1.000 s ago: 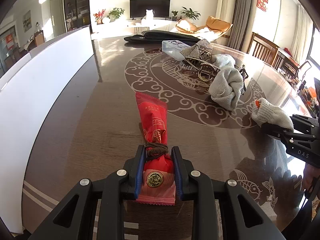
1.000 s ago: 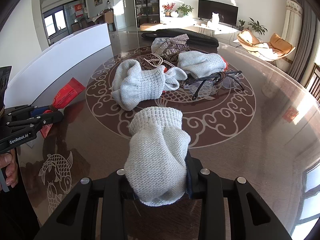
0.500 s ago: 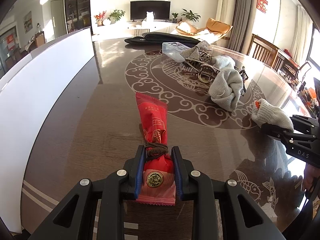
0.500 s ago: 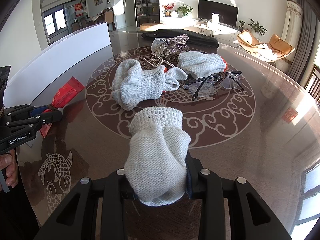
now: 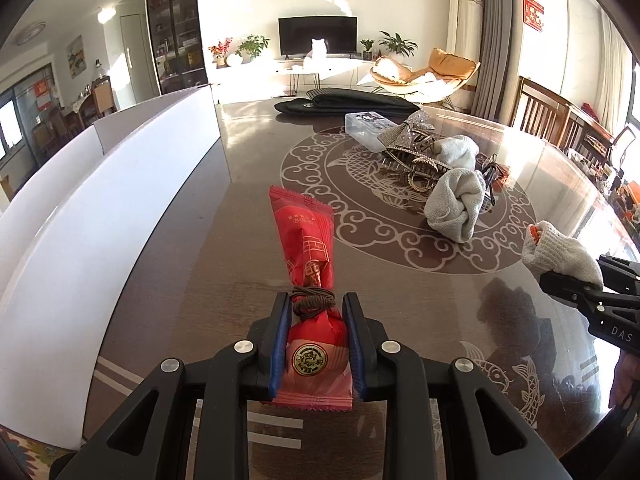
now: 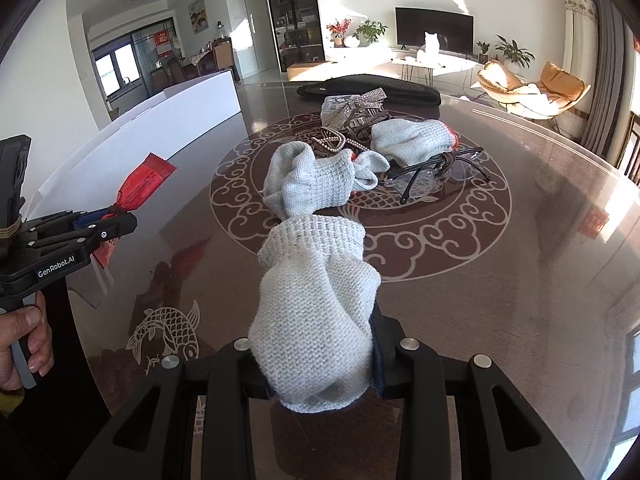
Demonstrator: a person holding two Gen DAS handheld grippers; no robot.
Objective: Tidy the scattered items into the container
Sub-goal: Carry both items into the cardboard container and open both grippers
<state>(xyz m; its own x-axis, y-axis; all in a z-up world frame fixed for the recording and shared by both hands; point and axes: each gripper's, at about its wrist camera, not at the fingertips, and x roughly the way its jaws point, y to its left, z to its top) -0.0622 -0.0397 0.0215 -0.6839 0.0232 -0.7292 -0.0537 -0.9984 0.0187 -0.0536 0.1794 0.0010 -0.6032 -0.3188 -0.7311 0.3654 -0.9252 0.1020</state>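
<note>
My left gripper (image 5: pixel 316 312) is shut on a red snack packet (image 5: pixel 306 240) with a brown hair tie (image 5: pixel 313 301) looped round it, held above the table; it also shows in the right wrist view (image 6: pixel 136 188). My right gripper (image 6: pixel 316 332) is shut on a grey knit glove (image 6: pixel 316 300), also seen at the right edge of the left wrist view (image 5: pixel 560 256). A white container (image 5: pixel 100 208) runs along the table's left side. More gloves (image 6: pixel 308 188), black glasses (image 6: pixel 432 172), hair clips and beads (image 6: pixel 336 142) lie at the table's middle.
A clear plastic box (image 5: pixel 366 126) and a black bag (image 5: pixel 352 104) lie at the far side of the glass-topped table (image 6: pixel 520 280). Wooden chairs (image 5: pixel 540 112) stand to the right.
The left gripper has lifted slightly with the packet. The right gripper and its glove have not moved.
</note>
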